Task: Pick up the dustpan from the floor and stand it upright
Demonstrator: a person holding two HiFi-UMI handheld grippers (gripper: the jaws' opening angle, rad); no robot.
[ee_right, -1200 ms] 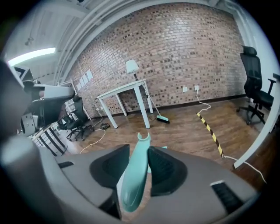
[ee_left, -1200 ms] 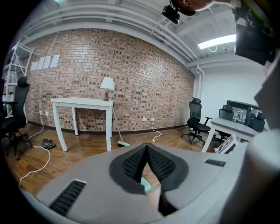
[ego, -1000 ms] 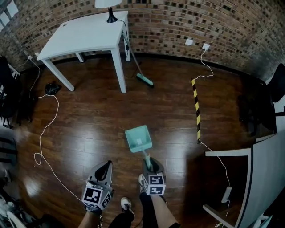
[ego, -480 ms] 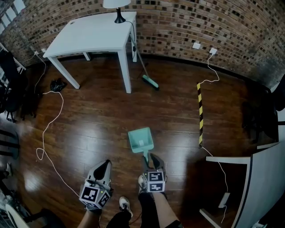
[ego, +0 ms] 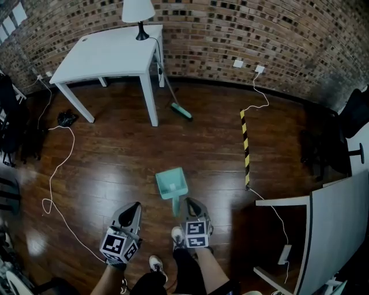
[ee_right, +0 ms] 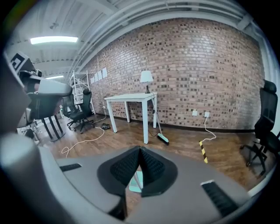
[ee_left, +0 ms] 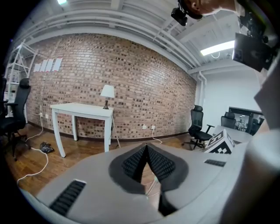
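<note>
The teal dustpan (ego: 172,183) hangs just above the wooden floor, pan end pointing away from me, its thin handle (ego: 176,206) running back toward my right gripper (ego: 186,203). In the right gripper view the jaws are shut on that handle, and the pan (ee_right: 135,184) shows below them through the gap. My left gripper (ego: 135,206) hovers to the left of the dustpan, apart from it. Its jaws are shut with the tips (ee_left: 146,147) meeting and nothing between them.
A white table (ego: 109,55) with a lamp (ego: 138,14) stands at the back by the brick wall, a broom (ego: 173,99) leaning on it. A white cable (ego: 57,167) loops across the floor at left. A yellow-black strip (ego: 245,147) and a desk (ego: 334,230) are at right.
The right gripper's jaws have shut on the dustpan handle. Both grippers have risen, and the dustpan has come up off the floor with the right one.
</note>
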